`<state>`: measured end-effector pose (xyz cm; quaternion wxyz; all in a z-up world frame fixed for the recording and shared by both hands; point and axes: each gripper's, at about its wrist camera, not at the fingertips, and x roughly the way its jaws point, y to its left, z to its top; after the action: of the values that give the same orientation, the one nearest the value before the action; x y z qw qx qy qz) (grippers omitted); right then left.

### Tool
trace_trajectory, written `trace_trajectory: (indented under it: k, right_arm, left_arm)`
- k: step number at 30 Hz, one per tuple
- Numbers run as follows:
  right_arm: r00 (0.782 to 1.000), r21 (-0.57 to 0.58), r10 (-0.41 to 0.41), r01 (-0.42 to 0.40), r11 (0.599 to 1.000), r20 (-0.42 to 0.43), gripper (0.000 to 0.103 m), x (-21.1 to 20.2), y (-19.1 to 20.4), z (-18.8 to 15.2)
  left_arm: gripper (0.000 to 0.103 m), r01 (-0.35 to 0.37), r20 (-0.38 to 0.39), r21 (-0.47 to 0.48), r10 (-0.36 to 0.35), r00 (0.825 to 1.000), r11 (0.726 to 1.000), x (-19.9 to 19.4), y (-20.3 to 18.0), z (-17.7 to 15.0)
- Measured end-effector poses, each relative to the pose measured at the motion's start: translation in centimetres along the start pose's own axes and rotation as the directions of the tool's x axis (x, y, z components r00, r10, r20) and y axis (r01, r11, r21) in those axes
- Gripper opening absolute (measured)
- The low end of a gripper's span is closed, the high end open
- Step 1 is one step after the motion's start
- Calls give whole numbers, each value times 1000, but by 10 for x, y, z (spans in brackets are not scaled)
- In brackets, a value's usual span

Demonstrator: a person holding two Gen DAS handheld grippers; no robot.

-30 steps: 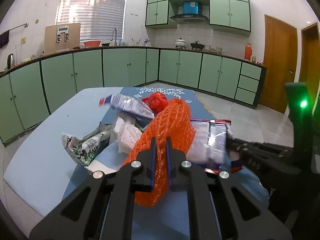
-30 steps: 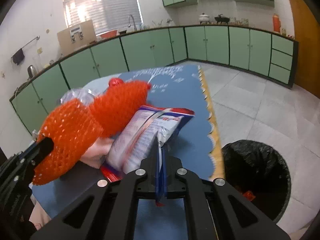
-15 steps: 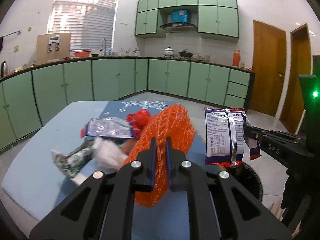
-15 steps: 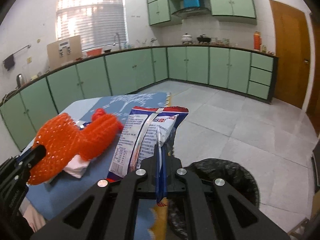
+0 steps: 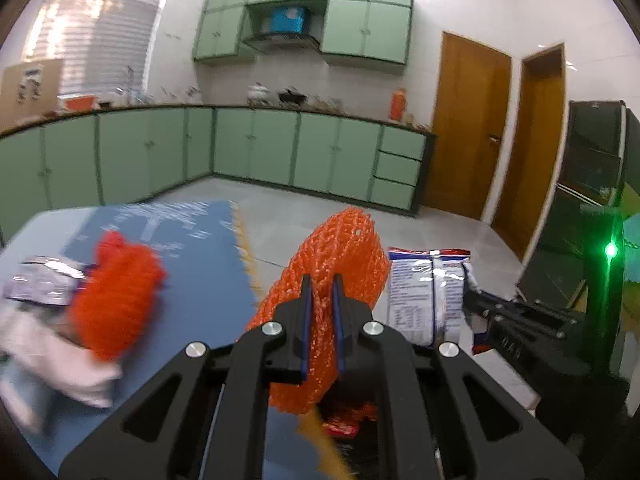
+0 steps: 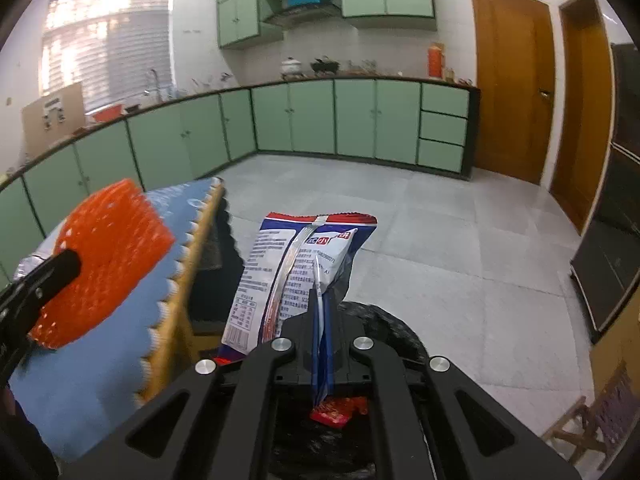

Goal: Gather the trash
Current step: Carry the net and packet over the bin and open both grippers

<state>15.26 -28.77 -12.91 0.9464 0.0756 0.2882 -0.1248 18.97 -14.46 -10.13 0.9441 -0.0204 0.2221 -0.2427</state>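
Left hand-held gripper [image 5: 320, 288] clamps orange net [image 5: 340, 256], held past tabletop [image 5: 200, 264] edge. Right hand-held gripper [image 6: 323, 320] pinches snack bag [image 6: 296, 264] above black bin [image 6: 384, 320]. More trash [image 5: 80, 312] on tabletop.

Two orange nets [image 5: 340, 248] [image 5: 116, 292], two wrappers [image 5: 428, 292] [image 5: 40, 280]

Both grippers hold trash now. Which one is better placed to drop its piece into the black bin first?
Right. The right gripper holds the snack wrapper directly above the black bin. The left gripper with the orange net seems nearer the table edge.
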Motion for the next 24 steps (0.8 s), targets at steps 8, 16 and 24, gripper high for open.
trace_trajectory:
  k: [8,16,24]
  right_arm:
    - [996,50,-32,36,998,-80,11,30,-36,-13]
    - [997,77,-30,36,996,-76,35,32,-49,-14]
    - [998,91,-23,28,995,-54,35,21,-52,-11]
  left_arm:
    - [22,72,-96,18,-70,993,997,63,-22,-10]
    - [38,100,-118,10,-98,988,995,80,-23,-8]
    - [45,87,-90,8,-86,992,996,68,-12,2]
